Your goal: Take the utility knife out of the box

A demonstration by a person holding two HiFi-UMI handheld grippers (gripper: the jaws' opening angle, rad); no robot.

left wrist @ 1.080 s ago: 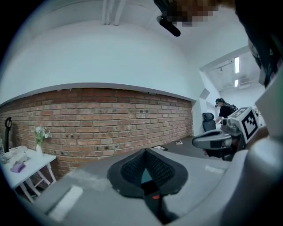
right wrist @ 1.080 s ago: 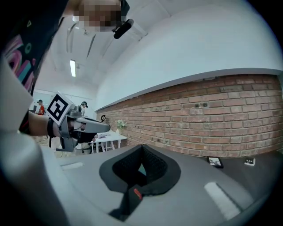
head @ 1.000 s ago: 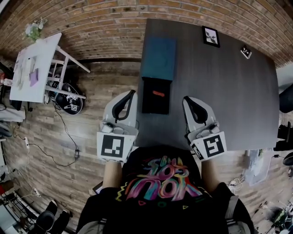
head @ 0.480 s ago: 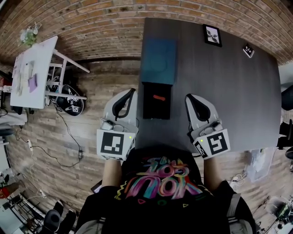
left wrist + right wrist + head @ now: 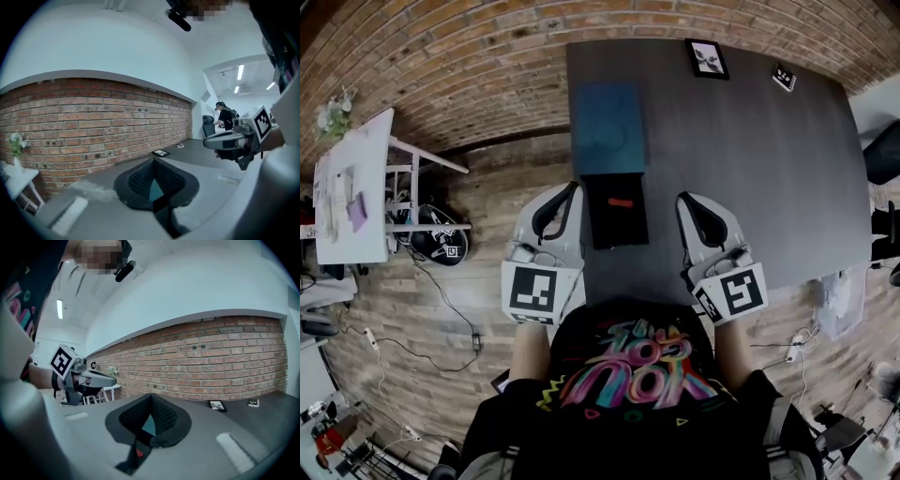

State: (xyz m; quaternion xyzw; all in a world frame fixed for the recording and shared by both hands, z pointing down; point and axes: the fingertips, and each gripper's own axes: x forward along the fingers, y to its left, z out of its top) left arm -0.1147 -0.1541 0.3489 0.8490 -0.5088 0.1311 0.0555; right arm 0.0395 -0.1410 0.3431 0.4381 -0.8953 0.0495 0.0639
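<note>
A black open box (image 5: 616, 208) sits at the near left of the dark table (image 5: 741, 159), with a small orange-red utility knife (image 5: 621, 202) lying inside it. Its teal lid (image 5: 607, 127) lies just beyond the box. My left gripper (image 5: 575, 187) is shut and empty, close beside the box's left side, over the table's edge. My right gripper (image 5: 681, 199) is shut and empty, to the right of the box above the tabletop. Past the shut pads in the right gripper view (image 5: 150, 397) I see the knife (image 5: 137, 452); the left gripper view (image 5: 153, 161) shows the teal lid (image 5: 154, 190).
A small framed picture (image 5: 707, 58) and a marker tag (image 5: 784, 77) lie at the table's far side. A white side table (image 5: 352, 183) stands on the wooden floor to the left, with cables and a round object near it. A brick wall runs behind the table.
The head view has swung, so the table sits further left in it. My left gripper has edged closer to the box's left side. The right gripper has held its place.
</note>
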